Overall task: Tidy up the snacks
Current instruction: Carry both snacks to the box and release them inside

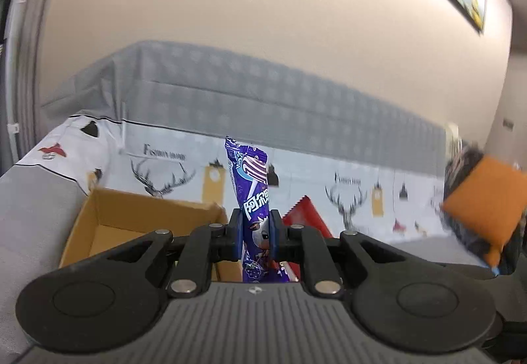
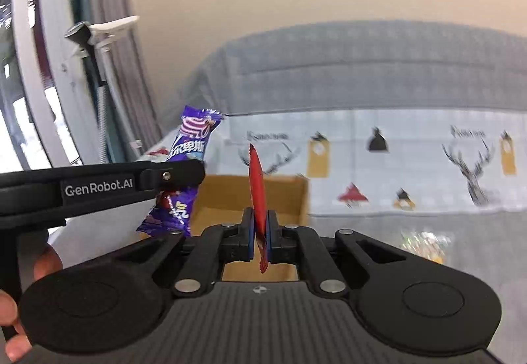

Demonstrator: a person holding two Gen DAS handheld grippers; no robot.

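Left wrist view: my left gripper [image 1: 256, 237] has its fingers [image 1: 236, 234] pinching a purple lollipop packet [image 1: 247, 179], which stands upright out of the grip toward 12 o'clock. The open cardboard box [image 1: 98, 216] sits at 9 to 10 o'clock of the gripper, on a grey surface; I cannot tell if it is a sofa or a bed. A red packet [image 1: 308, 216] shows at 1 o'clock, just behind the right finger. An orange thing [image 1: 487, 209] at 3 o'clock is too blurred to name.

Right wrist view: my right gripper [image 2: 259, 234] has its fingers [image 2: 247, 232] pressed on a thin red packet [image 2: 256, 186], seen edge-on and upright. The box [image 2: 286, 196] lies straight ahead at 12 o'clock. The left gripper [image 2: 184, 171] crosses in from 9 o'clock with the purple packet [image 2: 194, 137]. A shiny wrapper [image 2: 425, 242] lies at 3 o'clock, blurred.

Judgement: both loads are thin film; I would keep both grips firm, bring each over the box mouth and release low inside the walls.

Count: one purple packet, one red packet, one box, one loose wrapper.
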